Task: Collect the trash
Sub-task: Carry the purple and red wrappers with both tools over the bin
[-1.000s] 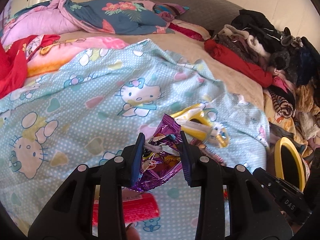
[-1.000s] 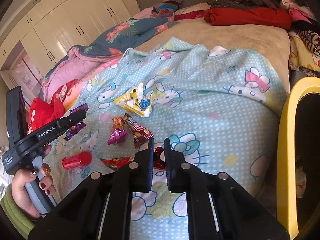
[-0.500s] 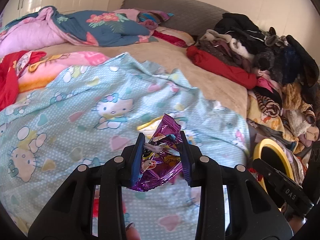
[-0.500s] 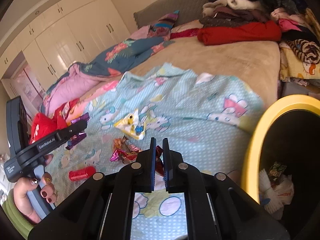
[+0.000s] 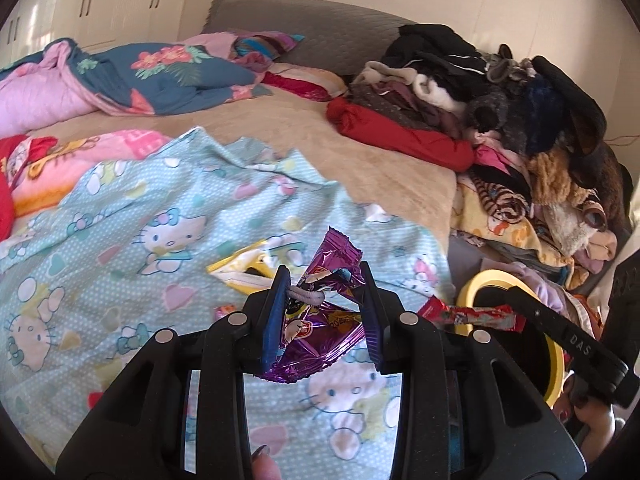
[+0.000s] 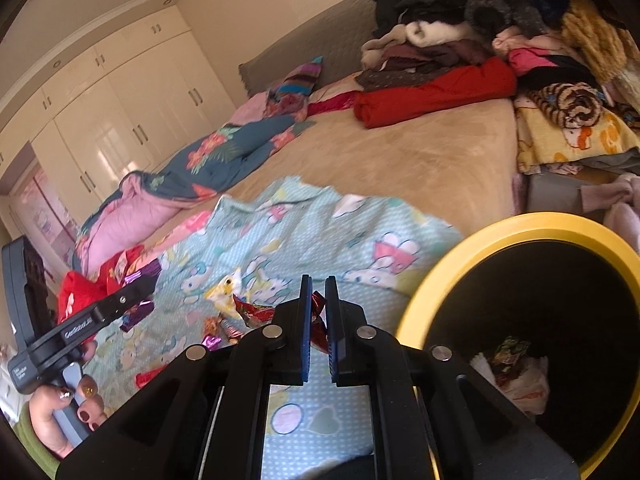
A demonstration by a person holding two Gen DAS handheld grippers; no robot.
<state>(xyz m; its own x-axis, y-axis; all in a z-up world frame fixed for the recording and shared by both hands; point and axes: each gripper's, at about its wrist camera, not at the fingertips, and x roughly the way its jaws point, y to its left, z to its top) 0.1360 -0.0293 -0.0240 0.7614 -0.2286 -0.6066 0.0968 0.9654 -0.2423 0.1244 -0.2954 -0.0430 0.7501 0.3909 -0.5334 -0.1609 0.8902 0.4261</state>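
The left hand-held gripper (image 5: 323, 312) pinches a crinkly purple wrapper (image 5: 320, 328) above the bed; the right hand-held gripper (image 6: 319, 320) clamps a red wrapper (image 5: 472, 315) by the yellow-rimmed bin (image 6: 520, 224) (both likely feather-light, slippery foil, best gripped mid-body)

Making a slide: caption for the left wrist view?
Left gripper clamps a crinkled purple foil wrapper above the Hello Kitty sheet, near the yellow-rimmed bin.

tools (image 5: 324, 312) 2 | bin (image 6: 412, 312) 1 | wrappers held 2 | loose wrappers (image 6: 224, 328) on sheet maybe 5
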